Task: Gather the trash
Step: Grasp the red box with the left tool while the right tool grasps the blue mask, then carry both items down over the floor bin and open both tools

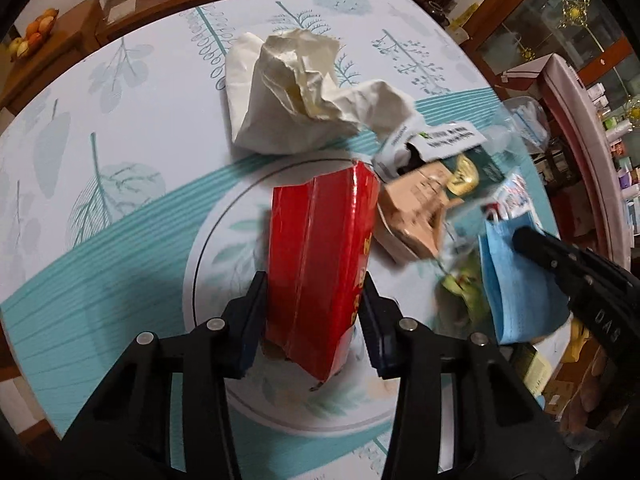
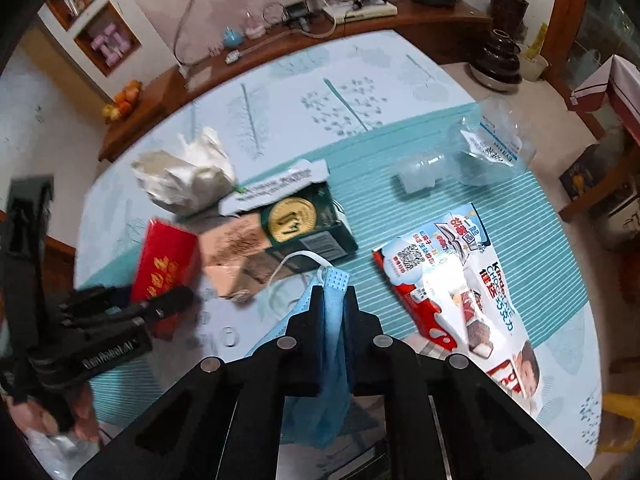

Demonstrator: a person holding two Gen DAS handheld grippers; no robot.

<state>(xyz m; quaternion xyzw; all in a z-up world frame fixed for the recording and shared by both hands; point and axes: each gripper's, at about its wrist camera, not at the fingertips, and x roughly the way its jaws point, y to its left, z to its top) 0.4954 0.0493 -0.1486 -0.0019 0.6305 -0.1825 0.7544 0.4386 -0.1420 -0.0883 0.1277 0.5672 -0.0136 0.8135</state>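
Note:
My left gripper is shut on a red carton, both pads pressing its sides, over the round print on the table cloth. From the right wrist the same red carton shows at the left, with the left gripper's fingers on it. My right gripper is shut on a blue face mask, which hangs crumpled between the pads, its white ear loop trailing to the left. In the left wrist view the blue face mask hangs at the right from the right gripper's fingers.
Crumpled white paper lies beyond the carton. A tan box and a green box with a gold coin sit between the grippers. A Kinder wrapper and a clear plastic bottle lie to the right on the table.

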